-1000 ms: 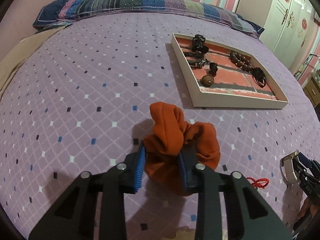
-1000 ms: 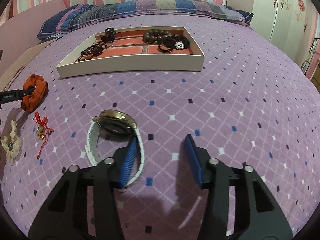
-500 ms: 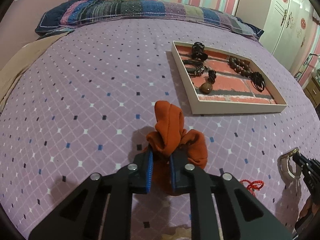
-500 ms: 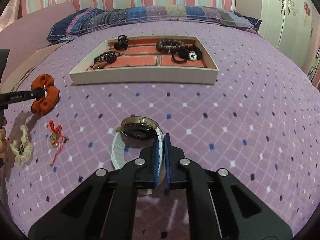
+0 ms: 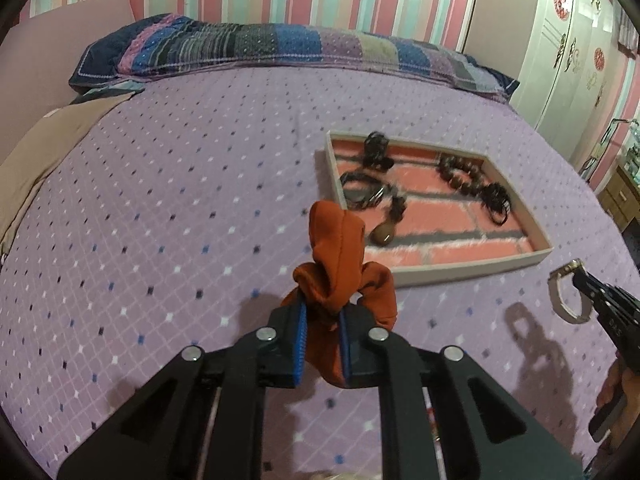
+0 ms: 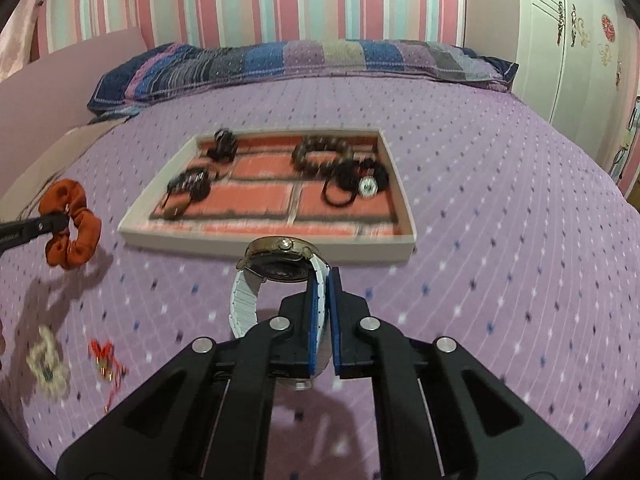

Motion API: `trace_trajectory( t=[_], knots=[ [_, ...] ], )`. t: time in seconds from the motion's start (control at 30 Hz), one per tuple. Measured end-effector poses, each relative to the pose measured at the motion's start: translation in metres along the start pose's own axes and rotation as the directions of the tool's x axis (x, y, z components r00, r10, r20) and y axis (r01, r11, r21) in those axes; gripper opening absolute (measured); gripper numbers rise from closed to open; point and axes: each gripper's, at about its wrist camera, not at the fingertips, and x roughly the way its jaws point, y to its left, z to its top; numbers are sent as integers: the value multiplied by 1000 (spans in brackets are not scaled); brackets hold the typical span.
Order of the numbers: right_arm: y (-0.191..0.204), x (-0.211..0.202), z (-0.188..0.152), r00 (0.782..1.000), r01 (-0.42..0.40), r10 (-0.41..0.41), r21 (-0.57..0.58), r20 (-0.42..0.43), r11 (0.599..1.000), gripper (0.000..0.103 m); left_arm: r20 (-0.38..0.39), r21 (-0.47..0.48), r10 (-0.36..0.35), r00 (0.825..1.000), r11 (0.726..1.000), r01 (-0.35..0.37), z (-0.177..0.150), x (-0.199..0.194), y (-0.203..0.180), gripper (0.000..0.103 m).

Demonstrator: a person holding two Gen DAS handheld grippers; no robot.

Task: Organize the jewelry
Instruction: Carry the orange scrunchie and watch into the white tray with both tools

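Observation:
My left gripper [image 5: 323, 312] is shut on an orange scrunchie [image 5: 340, 256] and holds it above the purple bedspread; the scrunchie also shows in the right wrist view [image 6: 72, 228]. My right gripper [image 6: 320, 292] is shut on the white strap of a wristwatch [image 6: 280, 260] with a gold case, lifted off the bed; the watch also shows in the left wrist view [image 5: 566, 300]. The white jewelry tray [image 6: 280, 242] with a brick-pattern floor lies ahead, also in the left wrist view [image 5: 472, 266]. It holds dark bracelets, bead strings and hair ties.
A cream flower hair piece [image 6: 46, 364] and a red cord charm [image 6: 106, 362] lie on the bedspread at the near left. A patchwork pillow [image 6: 300, 60] runs along the bed's far side. A white wardrobe [image 6: 580, 40] stands at the right.
Both grippers closed on their items and lifted them: the left on the scrunchie, the right on the watch strap. Both have moved up and towards the tray.

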Motion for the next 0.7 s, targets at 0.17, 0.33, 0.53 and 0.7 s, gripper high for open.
trace_trajectory(
  t=[0.17, 0.33, 0.53, 0.7],
  knots=[
    [-12, 15, 33, 1000, 9, -9, 8, 12, 1000, 6, 7, 22, -33, 999, 999, 33, 26, 4, -30, 14],
    [-19, 39, 57, 1000, 26, -26, 5, -2, 1000, 6, -8, 43, -47, 999, 998, 47, 46, 24, -59, 14],
    [-31, 72, 67, 998, 49, -48, 13, -43, 999, 6, -69, 37, -64, 996, 997, 66, 62, 67, -82, 14],
    [-43, 96, 66, 996, 42, -38, 52, -78, 998, 6, -123, 6, -80, 989, 997, 82, 61, 99, -91, 14]
  ],
)
